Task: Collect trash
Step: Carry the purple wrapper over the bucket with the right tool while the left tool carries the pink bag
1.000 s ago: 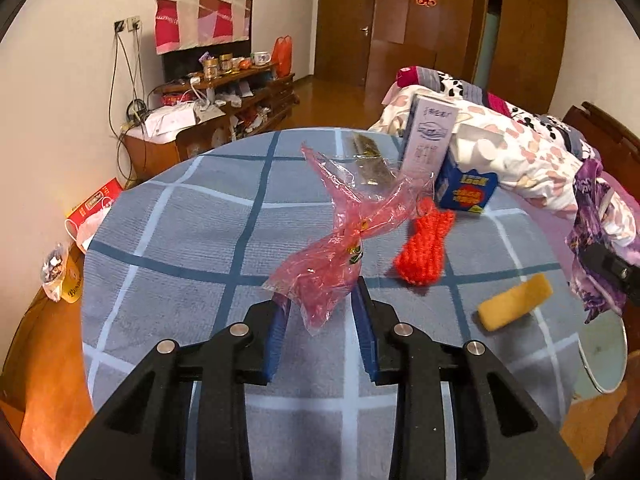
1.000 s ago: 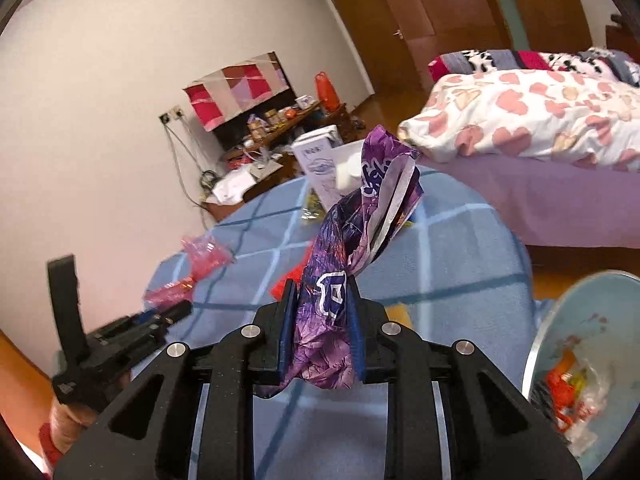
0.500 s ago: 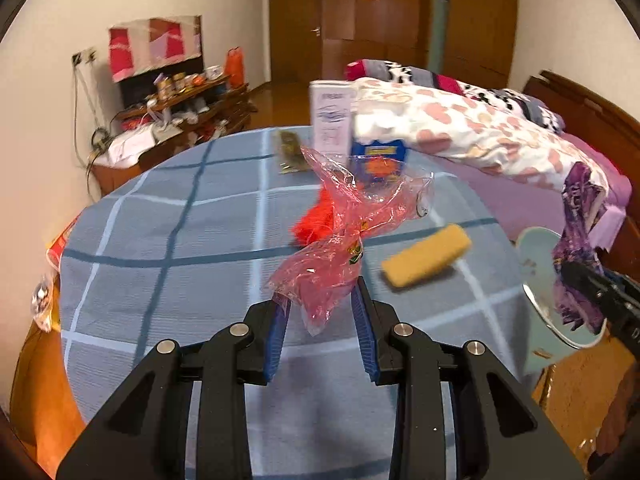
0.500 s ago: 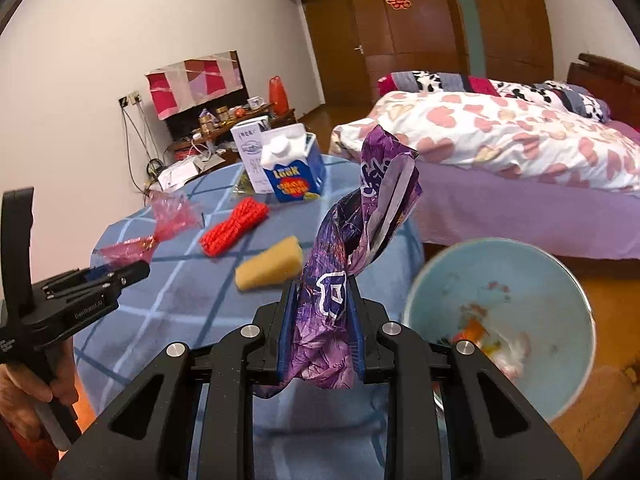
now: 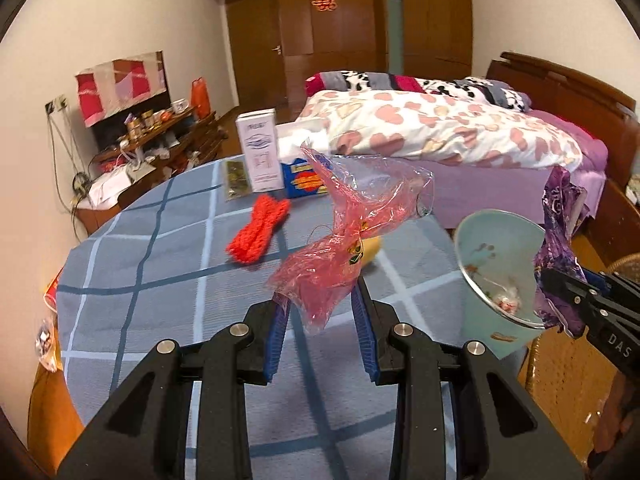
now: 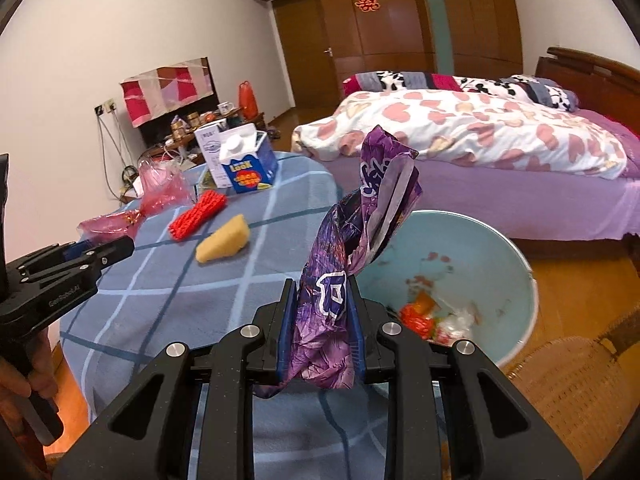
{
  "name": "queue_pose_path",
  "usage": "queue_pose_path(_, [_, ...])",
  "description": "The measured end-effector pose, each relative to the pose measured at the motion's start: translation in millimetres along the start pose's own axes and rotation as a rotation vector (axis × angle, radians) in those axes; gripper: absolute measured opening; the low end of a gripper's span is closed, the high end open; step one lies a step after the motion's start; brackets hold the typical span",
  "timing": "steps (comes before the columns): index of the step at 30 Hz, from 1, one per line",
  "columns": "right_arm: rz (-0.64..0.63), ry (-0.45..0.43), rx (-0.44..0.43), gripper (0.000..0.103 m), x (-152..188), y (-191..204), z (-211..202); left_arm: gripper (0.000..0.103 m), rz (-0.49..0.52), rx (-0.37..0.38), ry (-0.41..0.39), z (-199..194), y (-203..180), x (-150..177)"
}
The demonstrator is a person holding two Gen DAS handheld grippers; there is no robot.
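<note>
**Two hand-held grippers carrying wrappers beside a bin**

The left gripper (image 5: 320, 312) is pinching a crumpled pink transparent plastic bag (image 5: 352, 236) between its blue pads; where the pads meet the film is partly hidden by the bag's own folds. The bag is rising up and away from the jaws, its long axis leaning to the right, its open end fanning out furthest from the gripper. Behind it, a yellow sponge wedge (image 6: 223, 240) is almost wholly hidden in the left wrist view.

The right gripper (image 6: 322, 320) is pressing its jaws together on a twisted purple foil snack wrapper (image 6: 360, 240), which is standing nearly upright and tilting slightly right at its top. Its lower end is hanging below the pads, cut off by the gripper body. Just right of and beyond this gripper, a pale blue round plastic bin (image 6: 516, 264) is holding scraps too small to identify. Part of a hand is showing at the left edge.

Ahead of both grippers, a round table under a blue-grey checked cloth (image 5: 160, 264) is carrying a red knitted bundle (image 5: 258, 234), a white upright carton (image 5: 258, 156) and a blue milk carton (image 6: 248, 164). Beyond, a bed with a heart-patterned quilt (image 6: 480, 136) and brown wooden wardrobe doors (image 6: 384, 40) are filling the room.
</note>
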State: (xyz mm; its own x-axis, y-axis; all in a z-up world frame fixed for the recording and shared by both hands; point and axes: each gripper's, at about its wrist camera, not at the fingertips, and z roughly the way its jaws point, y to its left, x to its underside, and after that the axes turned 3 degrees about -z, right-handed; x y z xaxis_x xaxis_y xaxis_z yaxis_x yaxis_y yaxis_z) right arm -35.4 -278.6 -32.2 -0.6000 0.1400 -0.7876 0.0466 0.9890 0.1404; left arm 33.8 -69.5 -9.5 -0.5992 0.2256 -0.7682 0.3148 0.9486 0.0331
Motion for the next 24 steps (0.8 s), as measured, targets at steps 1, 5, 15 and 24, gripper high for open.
queue_pose_path(1, [0.002, 0.0, 0.005, 0.025, 1, -3, -2, 0.031, 0.007, 0.004, 0.0, -1, -4, 0])
queue_pose_path(5, [0.006, 0.003, 0.019, 0.025, 4, -11, -7, 0.031, 0.034, 0.016, -0.004, -4, -18, 0])
queue_pose_path(15, [0.031, 0.009, 0.049, 0.025, 6, -21, -4, 0.031, 0.078, 0.048, 0.001, 0, -42, 1])
queue_pose_path(24, [0.072, 0.012, 0.096, 0.026, 7, -38, 1, 0.031, 0.097, 0.073, 0.006, 10, -64, -5])
